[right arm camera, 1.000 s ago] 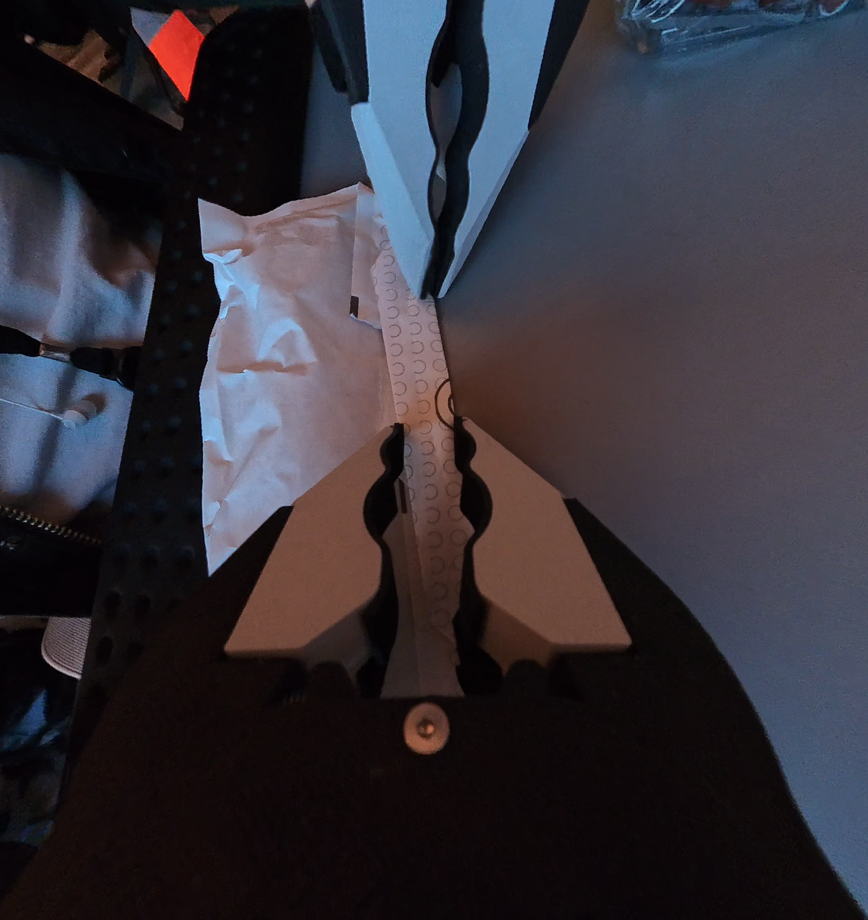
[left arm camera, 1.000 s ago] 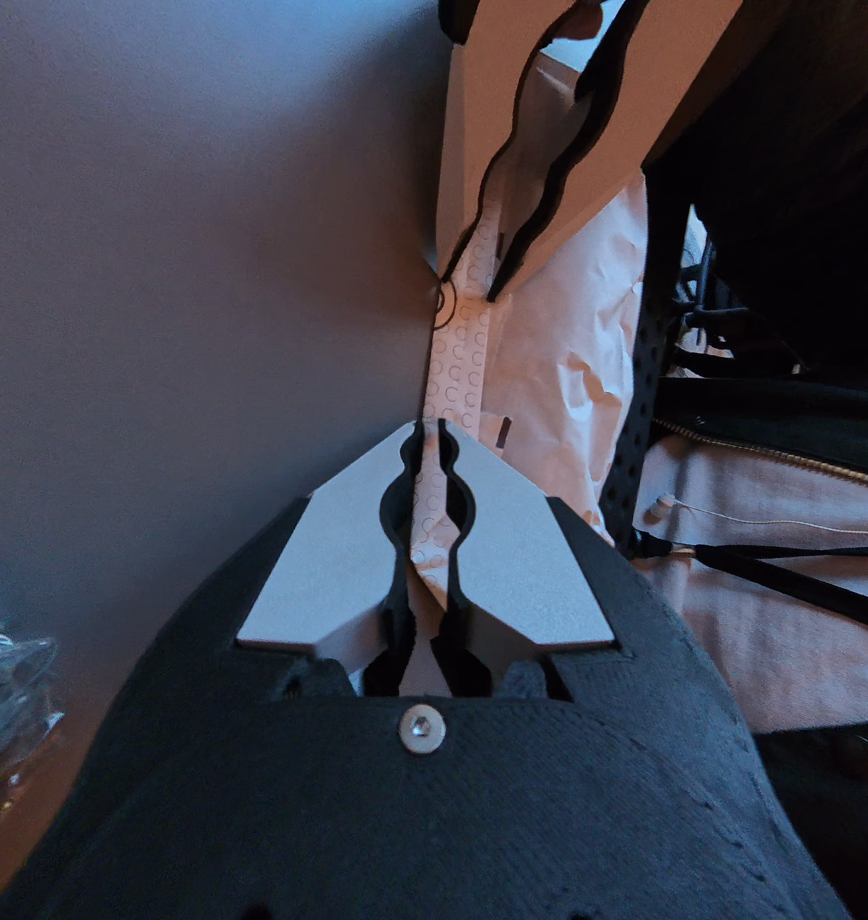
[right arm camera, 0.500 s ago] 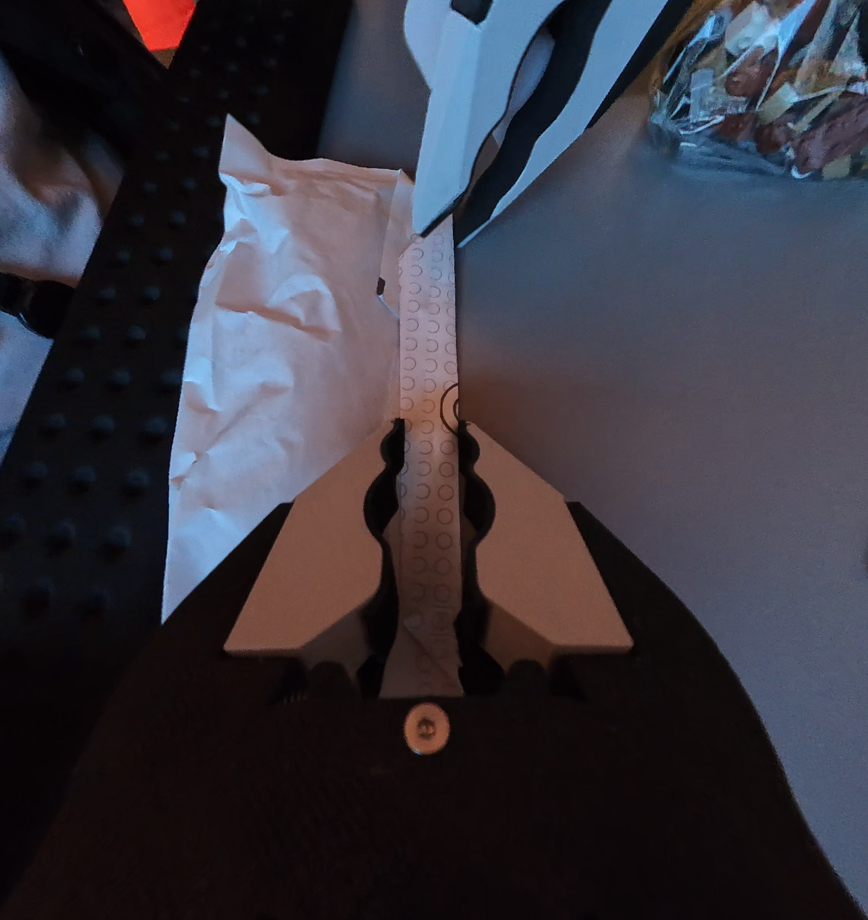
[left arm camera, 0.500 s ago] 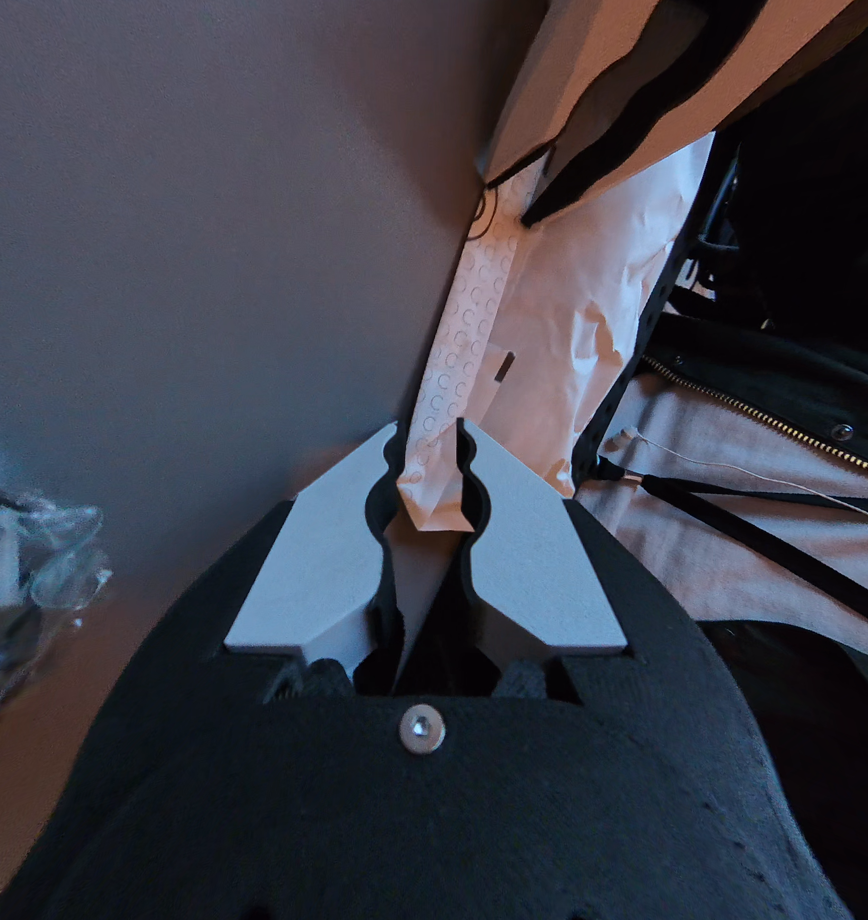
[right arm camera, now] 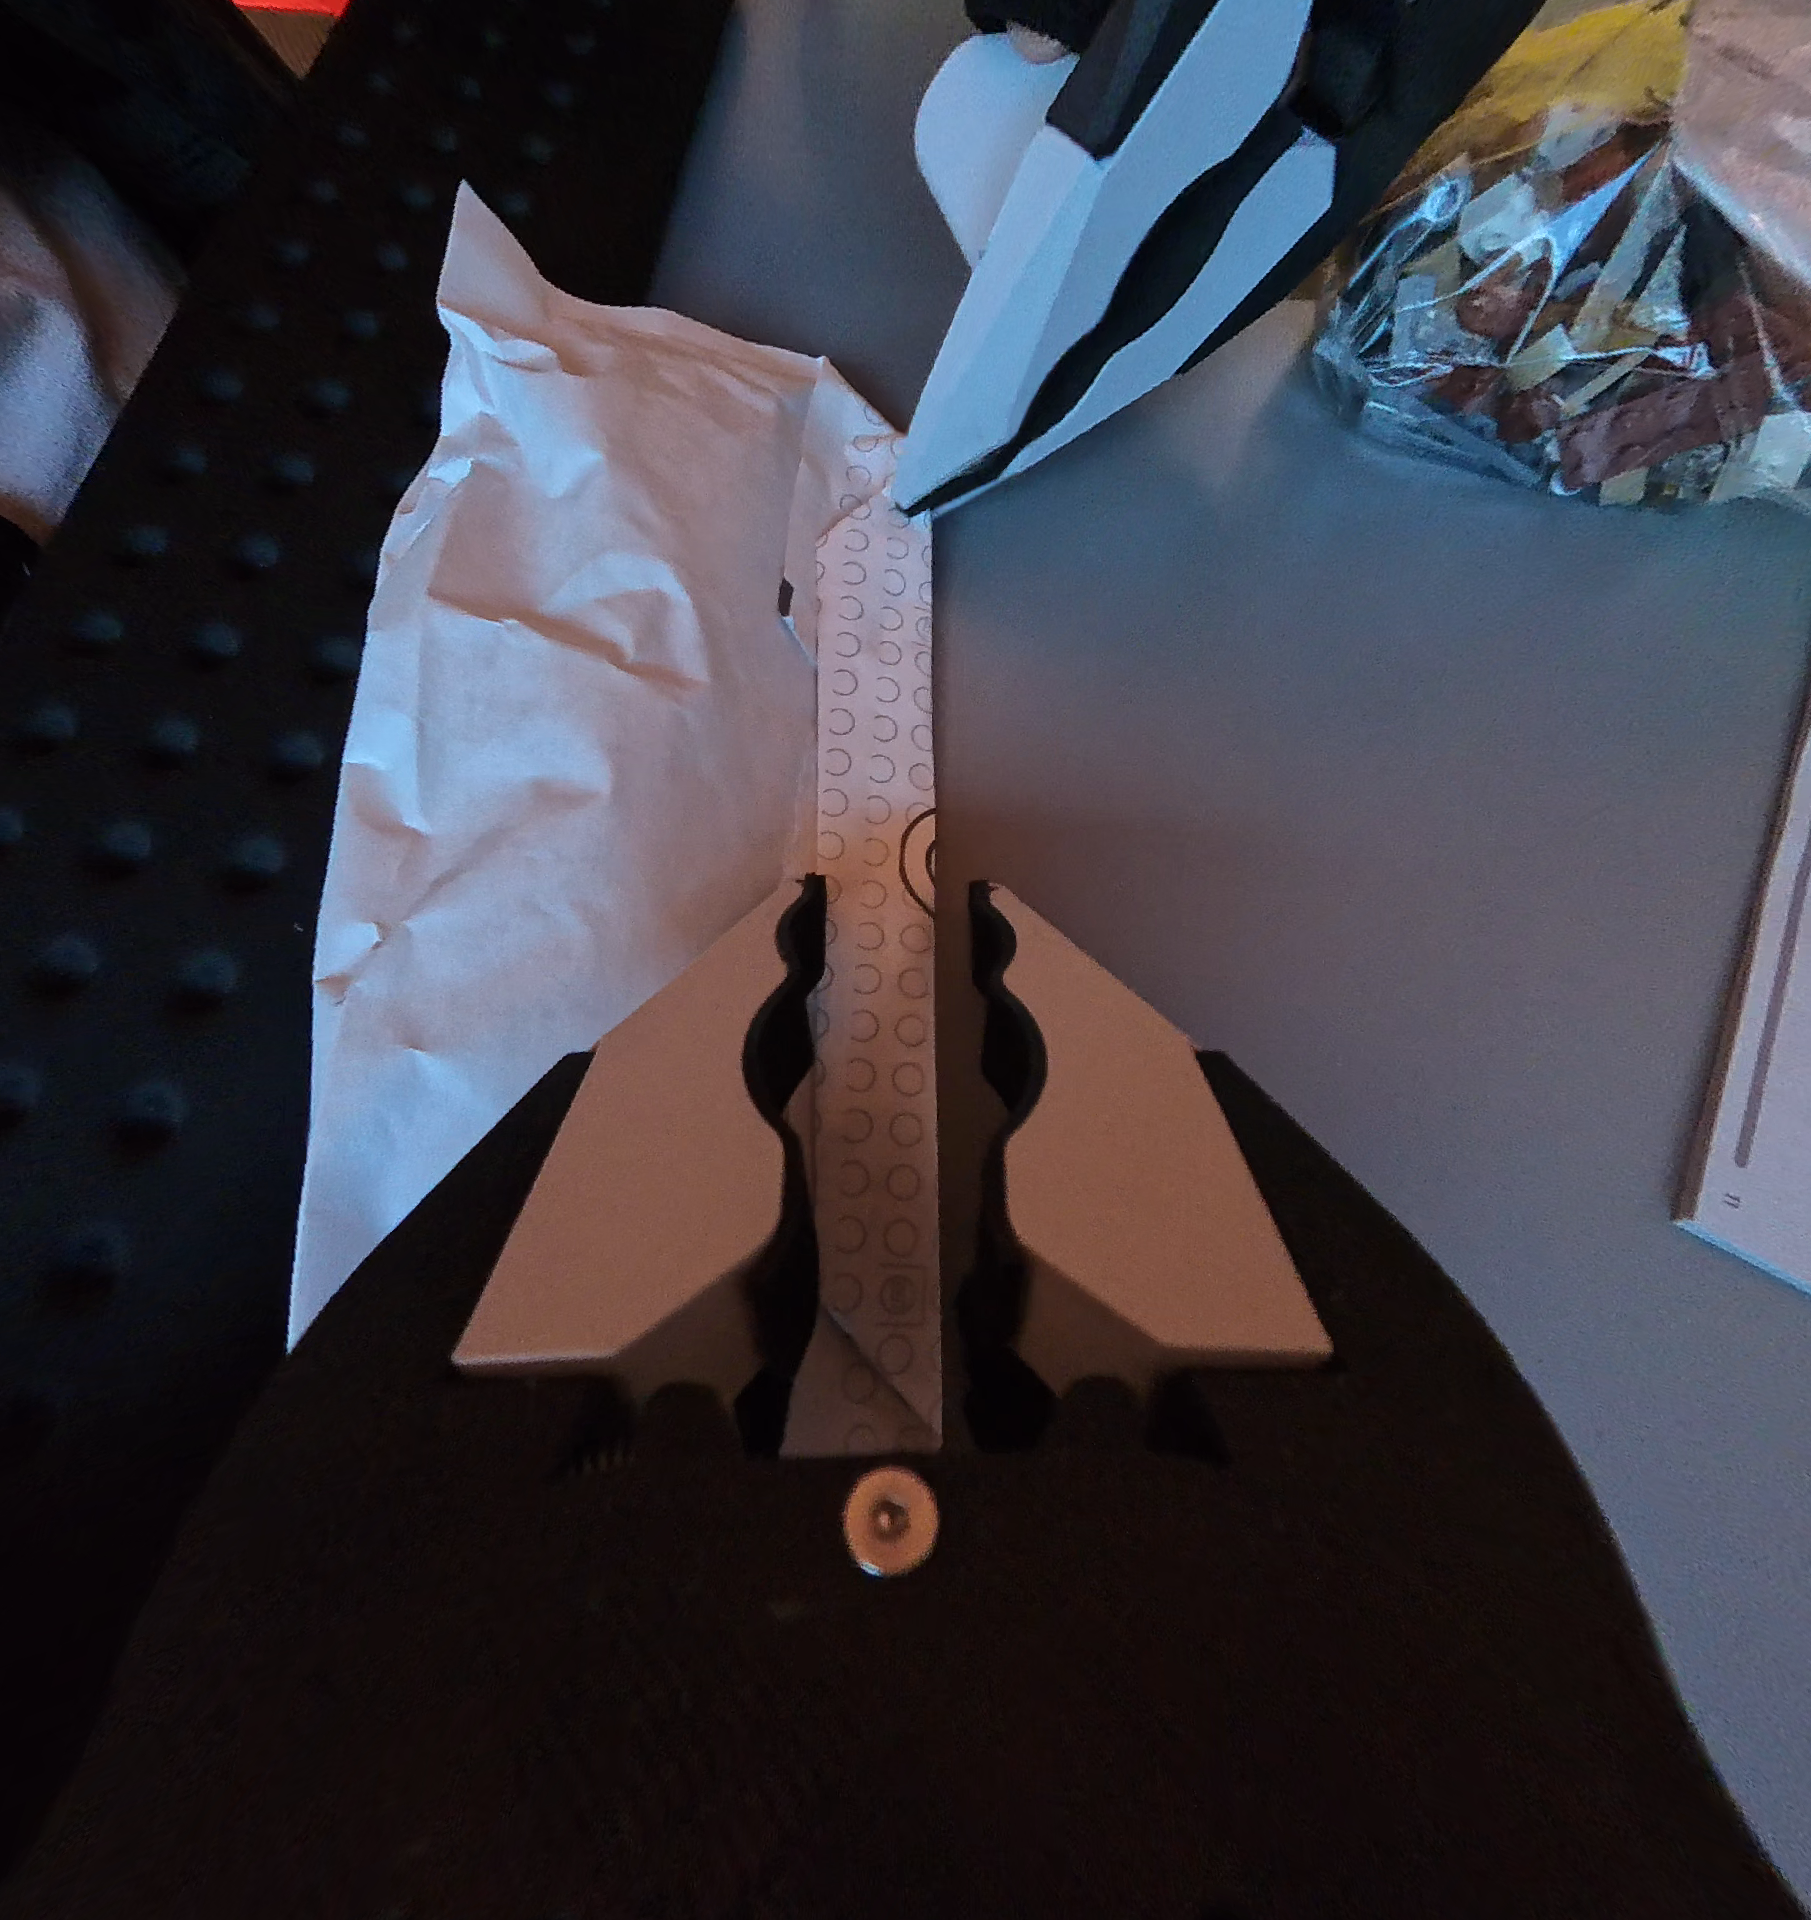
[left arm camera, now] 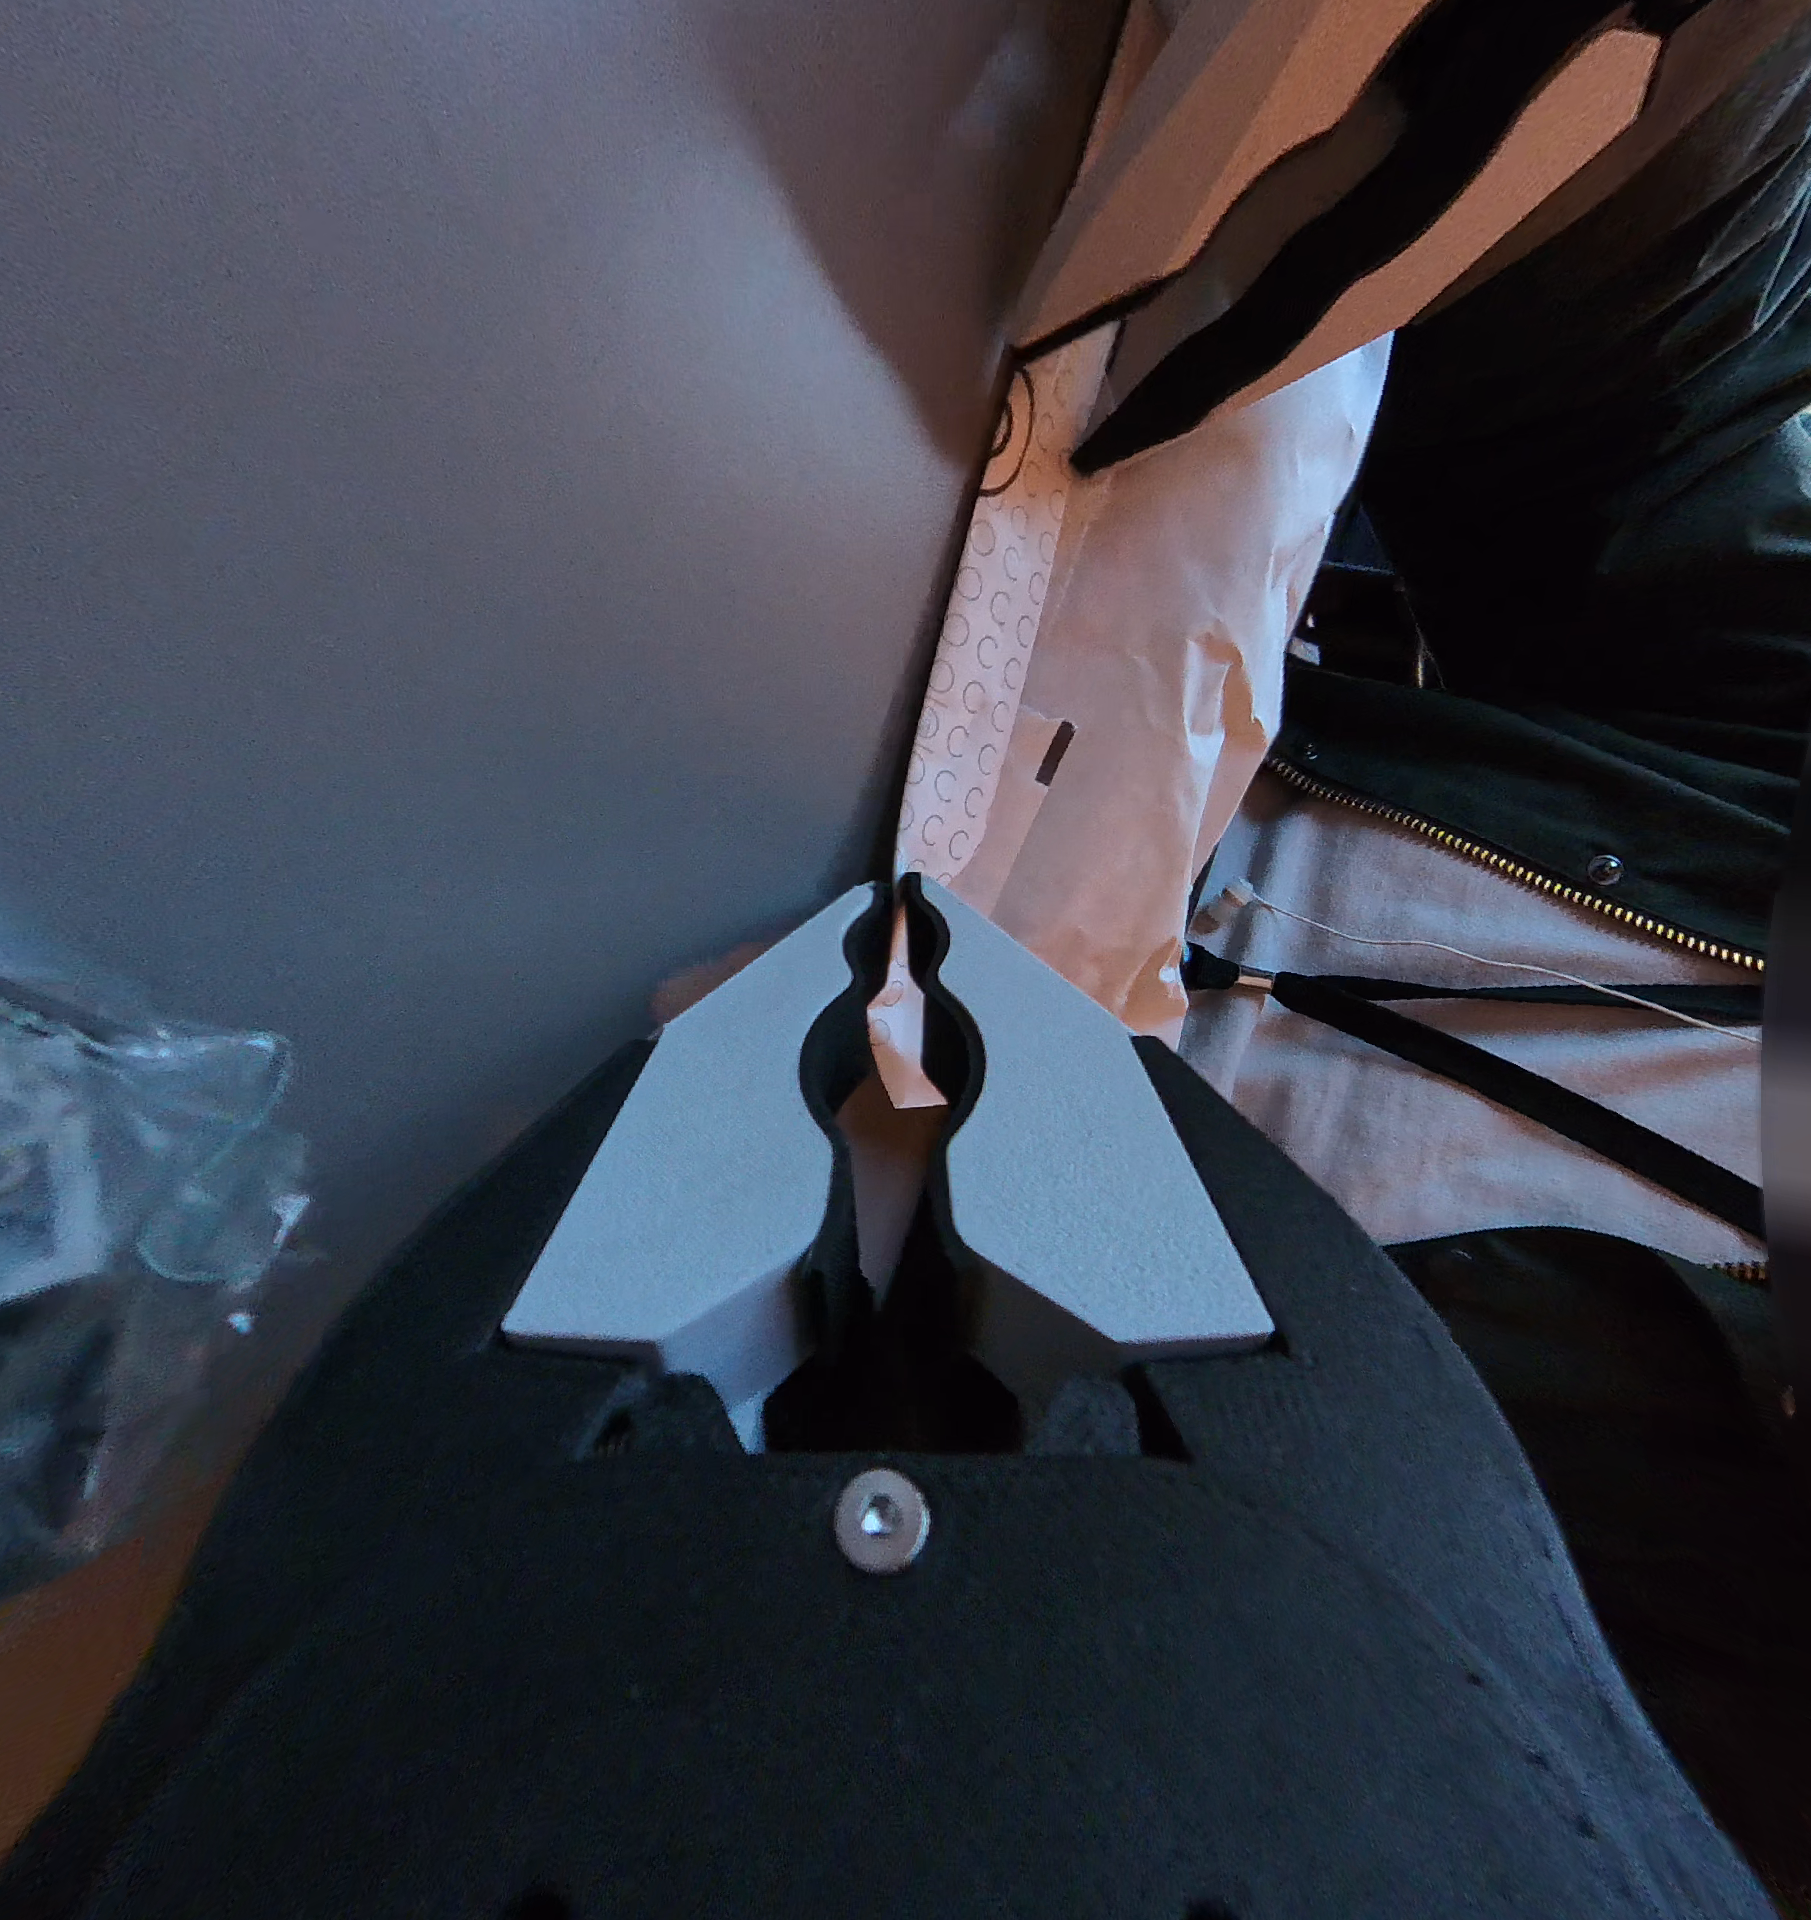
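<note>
A crumpled white paper bag lies at the edge of a grey table, and also shows in the right wrist view. Its top is a folded strip printed with small circles. My left gripper is shut, its tips pinching one end of the strip. My right gripper is at the other end. Its jaws stand a little apart with the strip lying between them; a gap shows beside the right finger. Each gripper shows in the other's view, the left one and the right one.
A clear plastic bag of brown and tan pieces lies on the table beyond the grippers, blurred in the left view. A black studded plate lies beside the paper bag. A pale flat board is at the right. A person's zipped jacket is close by. The tips of one gripper are about 9 centimeters away from the tips of the other.
My left gripper opened half a second ago and has shut again nearer the strip's end. My right gripper's jaws have widened slightly. The clear plastic bag has come into view.
</note>
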The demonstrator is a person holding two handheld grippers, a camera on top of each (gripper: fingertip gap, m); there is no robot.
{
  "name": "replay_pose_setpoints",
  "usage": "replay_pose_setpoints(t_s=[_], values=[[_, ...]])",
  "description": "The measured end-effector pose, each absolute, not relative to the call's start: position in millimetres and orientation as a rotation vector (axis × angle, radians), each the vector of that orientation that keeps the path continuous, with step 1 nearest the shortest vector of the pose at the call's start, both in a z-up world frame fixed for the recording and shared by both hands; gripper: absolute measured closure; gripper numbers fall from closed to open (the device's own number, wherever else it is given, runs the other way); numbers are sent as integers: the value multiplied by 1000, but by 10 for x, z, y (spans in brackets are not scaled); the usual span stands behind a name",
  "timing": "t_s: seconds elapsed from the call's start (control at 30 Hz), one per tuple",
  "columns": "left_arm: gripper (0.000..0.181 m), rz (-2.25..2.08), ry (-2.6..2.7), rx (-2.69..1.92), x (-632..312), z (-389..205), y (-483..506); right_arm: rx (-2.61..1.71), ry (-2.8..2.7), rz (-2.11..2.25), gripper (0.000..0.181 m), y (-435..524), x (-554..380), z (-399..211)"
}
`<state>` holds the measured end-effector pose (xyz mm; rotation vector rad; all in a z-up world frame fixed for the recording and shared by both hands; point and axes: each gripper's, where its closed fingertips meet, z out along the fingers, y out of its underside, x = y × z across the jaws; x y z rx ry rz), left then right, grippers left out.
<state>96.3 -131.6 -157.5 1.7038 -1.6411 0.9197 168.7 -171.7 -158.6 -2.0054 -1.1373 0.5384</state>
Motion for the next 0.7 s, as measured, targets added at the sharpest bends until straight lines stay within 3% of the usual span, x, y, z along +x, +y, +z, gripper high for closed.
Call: replay_pose_setpoints(t_s=[0.2, 0.4, 0.6, 0.67, 0.7], values=[[181, 985, -1646, 1720, 975, -1533, -1311, -1939, -1113, 457, 142, -1651, 1720, -1519], [181, 1076, -1944, 1683, 1054, -1286, -1294, -2064, -916, 823, 130, -1603, 1683, -1415], [181, 1066, -2262, 1666, 1148, -1078, -1225, -2189, -751, 1530, 144, -1761, 1635, -1140], [181, 1061, -2322, 1661, 1153, -1027, -1224, -2215, -732, 1579, 170, -1756, 1684, -1100], [181, 1062, -2336, 1664, 1156, -1007, -1223, -2240, -748, 1568, 172, -1770, 1693, -1108]])
